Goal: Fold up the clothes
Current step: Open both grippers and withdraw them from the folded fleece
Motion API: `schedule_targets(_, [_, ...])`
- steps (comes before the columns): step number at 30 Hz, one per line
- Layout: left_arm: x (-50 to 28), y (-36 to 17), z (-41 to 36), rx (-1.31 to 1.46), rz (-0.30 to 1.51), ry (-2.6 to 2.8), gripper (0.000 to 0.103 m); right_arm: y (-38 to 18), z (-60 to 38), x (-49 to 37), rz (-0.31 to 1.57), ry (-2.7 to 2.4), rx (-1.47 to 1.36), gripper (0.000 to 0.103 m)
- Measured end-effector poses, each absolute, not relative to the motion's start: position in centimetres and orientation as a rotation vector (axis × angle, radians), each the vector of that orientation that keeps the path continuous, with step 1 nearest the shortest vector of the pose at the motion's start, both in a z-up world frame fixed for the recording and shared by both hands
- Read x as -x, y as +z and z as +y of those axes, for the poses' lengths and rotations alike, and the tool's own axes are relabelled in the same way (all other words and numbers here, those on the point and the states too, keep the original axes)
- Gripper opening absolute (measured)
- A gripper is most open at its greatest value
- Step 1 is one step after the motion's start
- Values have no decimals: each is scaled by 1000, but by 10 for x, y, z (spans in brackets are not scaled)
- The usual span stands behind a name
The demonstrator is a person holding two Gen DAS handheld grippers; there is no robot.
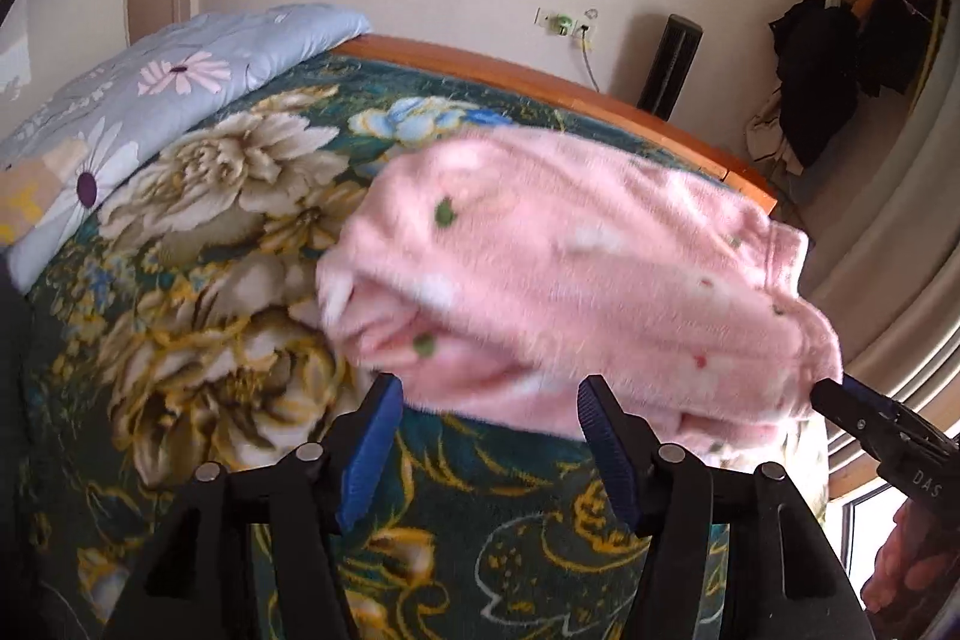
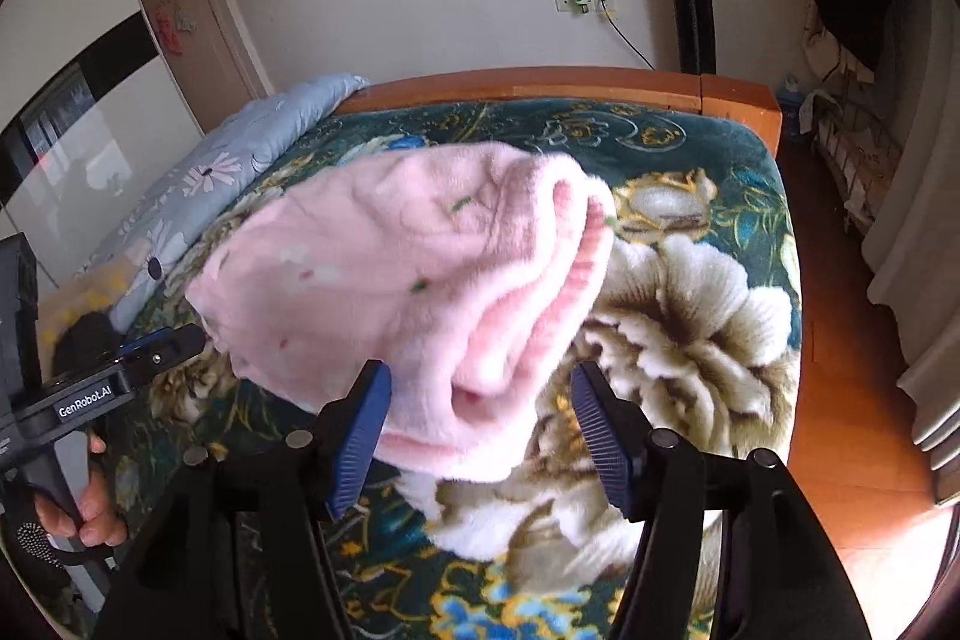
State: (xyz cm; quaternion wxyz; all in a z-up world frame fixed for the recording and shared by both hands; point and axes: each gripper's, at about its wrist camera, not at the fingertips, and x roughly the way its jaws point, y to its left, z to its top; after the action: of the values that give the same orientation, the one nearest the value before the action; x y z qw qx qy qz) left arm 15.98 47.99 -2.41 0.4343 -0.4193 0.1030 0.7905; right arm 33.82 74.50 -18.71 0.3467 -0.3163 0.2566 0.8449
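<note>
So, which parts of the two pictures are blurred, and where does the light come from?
Left wrist view: the pink fleece garment is smeared by motion, while the floral blanket is sharper. Right wrist view: the garment is softly blurred, and sunlight falls on the wooden floor at the right. Both views bend straight edges, such as the bed frame.

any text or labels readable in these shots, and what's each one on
"GenRobot.AI": white label on the side of the left gripper, seen in the right wrist view.
"DAS": partial white lettering on the body of the right gripper, cut off at the frame edge in the left wrist view.
Red decorations on the door: too blurred to read.
</note>
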Motion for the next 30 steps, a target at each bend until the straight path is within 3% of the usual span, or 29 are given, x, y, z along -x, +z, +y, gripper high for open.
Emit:
schedule_targets(1, [-162, -32, 476, 1057, 262, 1981, 68, -194, 741, -338, 659, 2174, 831, 73])
schedule_targets(5, [-168, -50, 467, 1068, 265, 2070, 78, -219, 730, -332, 619, 2130, 884, 78])
schedule_targets(7, [-169, -55, 466, 1069, 252, 2098, 87, -229, 729, -330, 624, 2106, 893, 91])
schedule_targets(11, [-176, -66, 478, 1068, 242, 2091, 103, -238, 726, -327, 606, 2076, 868, 96])
schedule_targets(13, [-180, -71, 486, 1059, 269, 2102, 103, -241, 726, -326, 599, 2064, 852, 103])
schedule_targets(30, [-194, -83, 501, 1057, 388, 2134, 103, -267, 729, -320, 572, 1981, 856, 103])
